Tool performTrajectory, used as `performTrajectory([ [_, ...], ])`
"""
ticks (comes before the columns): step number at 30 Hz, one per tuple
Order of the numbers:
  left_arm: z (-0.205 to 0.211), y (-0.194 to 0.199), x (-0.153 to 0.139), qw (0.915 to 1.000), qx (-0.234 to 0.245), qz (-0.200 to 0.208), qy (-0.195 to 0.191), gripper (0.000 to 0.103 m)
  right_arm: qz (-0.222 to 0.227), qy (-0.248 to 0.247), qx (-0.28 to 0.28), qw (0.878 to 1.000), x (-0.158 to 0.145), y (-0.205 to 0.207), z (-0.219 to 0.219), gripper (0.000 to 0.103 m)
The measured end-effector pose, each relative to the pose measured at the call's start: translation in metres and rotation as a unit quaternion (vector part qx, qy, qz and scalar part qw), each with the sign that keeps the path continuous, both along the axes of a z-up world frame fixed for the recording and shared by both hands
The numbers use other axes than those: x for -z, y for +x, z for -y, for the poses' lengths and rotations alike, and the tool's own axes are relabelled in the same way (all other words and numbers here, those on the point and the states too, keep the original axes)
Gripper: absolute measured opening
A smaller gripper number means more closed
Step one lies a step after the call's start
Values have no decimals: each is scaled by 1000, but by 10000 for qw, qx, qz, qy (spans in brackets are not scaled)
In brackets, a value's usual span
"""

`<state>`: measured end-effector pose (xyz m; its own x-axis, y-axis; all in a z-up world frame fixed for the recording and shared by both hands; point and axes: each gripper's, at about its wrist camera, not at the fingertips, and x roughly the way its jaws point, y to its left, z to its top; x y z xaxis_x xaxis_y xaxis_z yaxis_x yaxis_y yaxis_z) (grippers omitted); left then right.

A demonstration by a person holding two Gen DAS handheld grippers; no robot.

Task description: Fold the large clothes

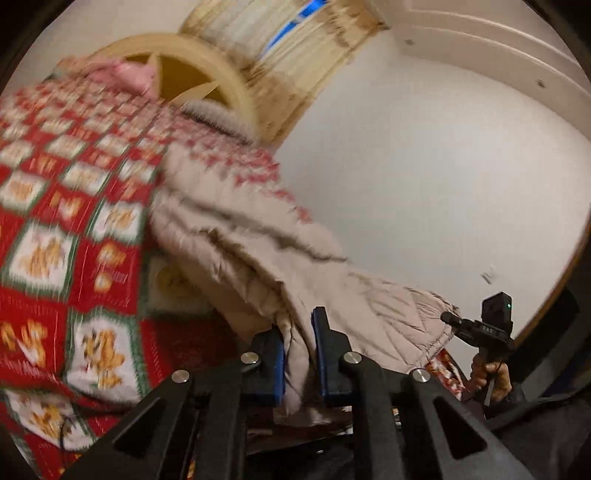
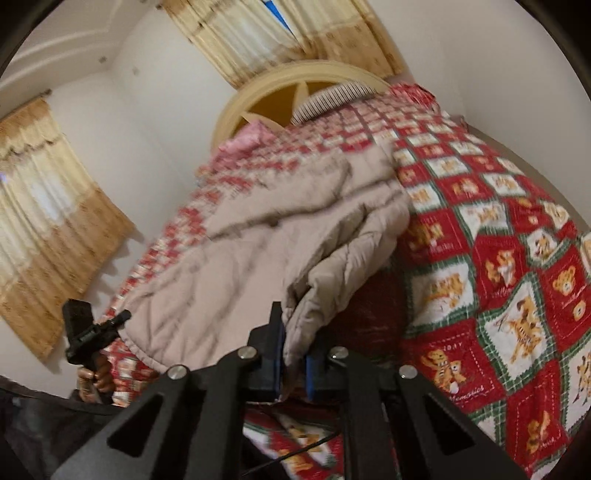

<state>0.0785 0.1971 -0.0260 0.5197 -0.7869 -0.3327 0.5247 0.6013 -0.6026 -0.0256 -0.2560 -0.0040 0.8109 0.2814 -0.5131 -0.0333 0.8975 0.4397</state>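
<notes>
A red, green and white patchwork bedspread [image 2: 491, 280] printed with teddy bears covers the bed. At its far end stands an arched cream headboard [image 2: 295, 79]; a pink pillow [image 2: 245, 138] and a striped pillow [image 2: 332, 98] lie against it. Behind the headboard hang beige curtains [image 2: 258, 33].

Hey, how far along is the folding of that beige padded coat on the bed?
Done: both grips are made. The left gripper and right gripper are each shut on the near edge of the beige coat. In hand: that edge is raised off the red patchwork bedspread, the rest still lying rumpled on it. Left: no neat fold shows yet, so carrying the edge over and flattening remain.
</notes>
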Motion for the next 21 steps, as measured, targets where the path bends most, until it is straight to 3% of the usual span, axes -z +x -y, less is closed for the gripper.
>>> performTrajectory([
  [5,3,-13,-45,9992,109,342,-187,13,422,84,-147,9990,-41,-25,-6,12],
  [11,4,-11,-87,9981,-18,358,-495,13,1080,144,-306,9936,-87,-46,-14,12],
  [16,12,34,-89,9976,-322,-19,-607,13,1088,98,-106,9940,-99,-13,-3,12],
  [21,20,117,-81,9927,-799,-524,-731,13,1078,339,181,9934,-103,52,26,11],
])
